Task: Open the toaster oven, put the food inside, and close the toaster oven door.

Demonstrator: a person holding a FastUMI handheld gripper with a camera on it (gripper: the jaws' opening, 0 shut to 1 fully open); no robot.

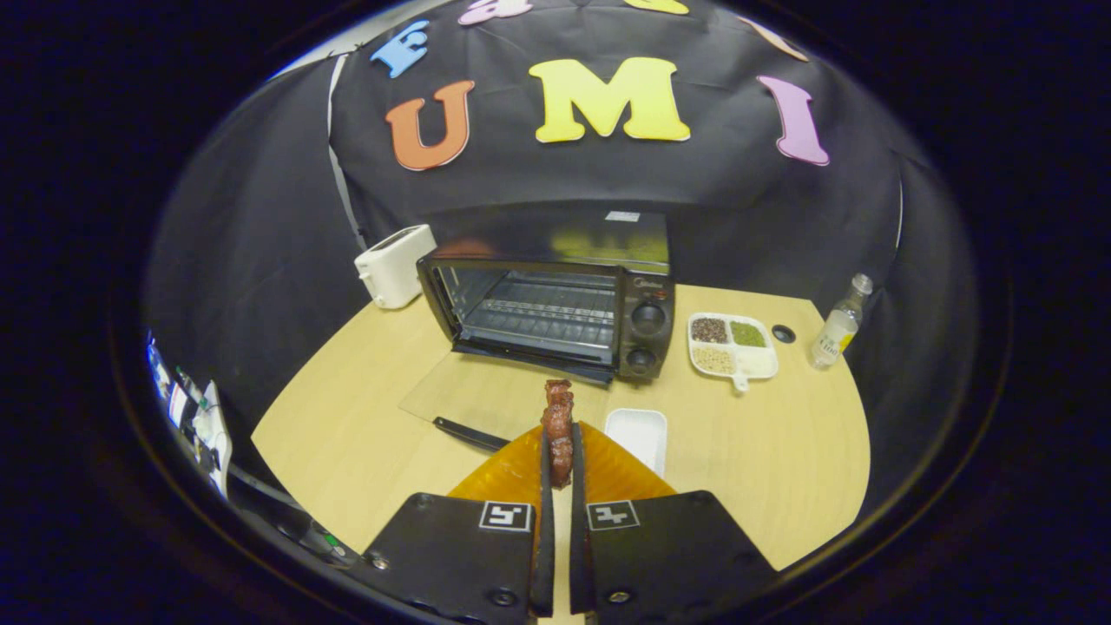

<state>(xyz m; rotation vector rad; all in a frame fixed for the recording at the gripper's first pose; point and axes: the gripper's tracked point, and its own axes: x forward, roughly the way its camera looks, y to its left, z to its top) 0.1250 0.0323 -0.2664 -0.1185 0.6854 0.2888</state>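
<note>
Pinching a dark reddish-brown, lumpy strip of food (558,427) between its two fingers, the hand-held gripper (560,451) sits at the lower centre of the frame, both fingers pressed against the sides of the piece, whose top pokes up above the fingertips. Beyond the fingers, in the middle of the frame, stands the black toaster oven (555,299) with its glass door (486,395) swung fully down and lying flat on the light wooden table (764,451); the wire rack inside shows, and two round knobs sit on its right-hand panel. The door's dark handle (469,432) lies just left of the gripper's fingers. Immediately right of the fingers is a small white rectangular tray (638,434). To the right of the oven rests a white divided dish (732,345) holding grains and seeds in separate sections, and further right, near the table's edge, stands a clear plastic bottle (838,325). At the oven's upper left sits a white pop-up toaster (395,265).
</note>
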